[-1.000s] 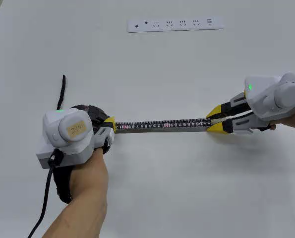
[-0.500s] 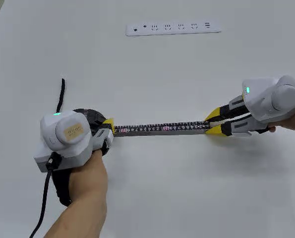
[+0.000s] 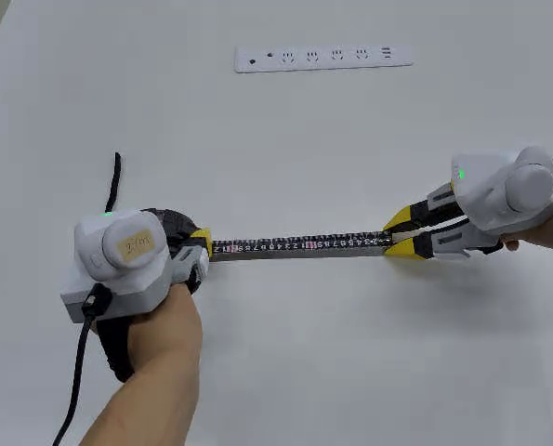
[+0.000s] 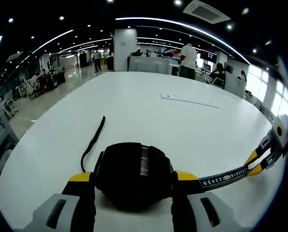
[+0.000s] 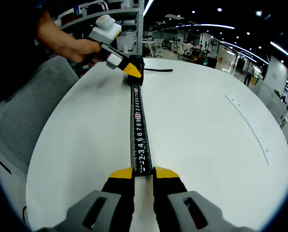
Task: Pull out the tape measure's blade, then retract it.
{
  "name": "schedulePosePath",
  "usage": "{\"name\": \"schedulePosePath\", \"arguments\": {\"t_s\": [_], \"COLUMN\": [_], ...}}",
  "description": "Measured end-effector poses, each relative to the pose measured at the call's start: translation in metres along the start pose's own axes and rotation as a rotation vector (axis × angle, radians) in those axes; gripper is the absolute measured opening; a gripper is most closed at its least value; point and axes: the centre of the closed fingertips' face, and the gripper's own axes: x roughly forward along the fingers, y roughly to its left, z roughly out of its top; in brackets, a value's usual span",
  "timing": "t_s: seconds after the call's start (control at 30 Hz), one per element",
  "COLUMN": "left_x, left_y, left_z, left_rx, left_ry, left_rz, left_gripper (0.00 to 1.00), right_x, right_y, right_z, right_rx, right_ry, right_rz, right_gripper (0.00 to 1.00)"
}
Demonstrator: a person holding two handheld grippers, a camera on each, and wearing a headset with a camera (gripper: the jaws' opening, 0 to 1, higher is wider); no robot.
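Tape measure case (image 3: 169, 226), head view: on table (image 3: 285, 353), clamped in left gripper (image 3: 200, 251); blade (image 3: 299, 245) stretched across to right gripper (image 3: 397, 235). Left gripper view: jaws closed on black case. Right gripper view: jaws pinch blade tip.

White digits 2 to 9 along the black tape measure blade (image 5: 140, 135)

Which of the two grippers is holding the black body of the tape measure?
The left gripper: its jaws clamp the black case from both sides. The right gripper instead pinches the end of the pulled-out blade.
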Motion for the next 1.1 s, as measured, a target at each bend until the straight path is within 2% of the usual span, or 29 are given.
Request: {"name": "schedulePosePath", "arguments": {"t_s": [1.1], "left_x": [0.0], "left_y": [0.0006], "left_z": [-0.0022], "left_rx": [-0.014], "left_ry": [0.032], "left_rz": [-0.031], "left_gripper": [0.59], "right_x": [0.0006], "right_y": [0.0015], "right_z": [0.0015], "right_rx": [-0.015], "right_ry": [0.024], "right_rz": [-0.005], "right_gripper": [0.13]}}
